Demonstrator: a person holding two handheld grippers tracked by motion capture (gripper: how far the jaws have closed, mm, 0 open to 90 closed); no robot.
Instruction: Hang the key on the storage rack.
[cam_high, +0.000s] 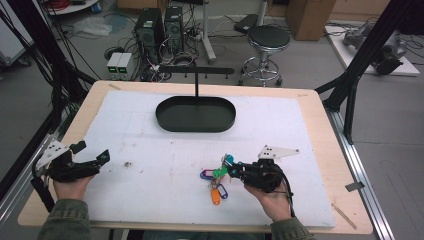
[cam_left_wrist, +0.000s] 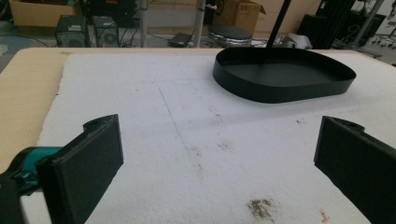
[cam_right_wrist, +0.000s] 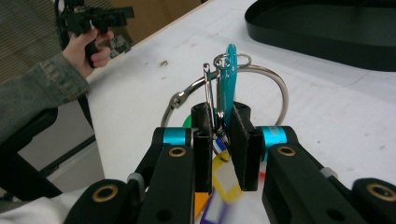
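Tightly pinched between the jaws of the right gripper (cam_right_wrist: 223, 122) is a teal key tag (cam_right_wrist: 230, 74) on a key ring (cam_right_wrist: 275, 81), lifted over the white mat (cam_high: 150, 170); the left gripper (cam_left_wrist: 219, 154) is held wide apart, nothing inside.

Even, diffuse light from above leaves the white mat (cam_high: 165, 150) bright without glare. The black tray (cam_left_wrist: 280, 74) throws a faint, soft shadow on the mat just beside it. All three pictures are soft and grainy; nearest the right gripper camera, the coloured tags (cam_right_wrist: 219, 182) blur.
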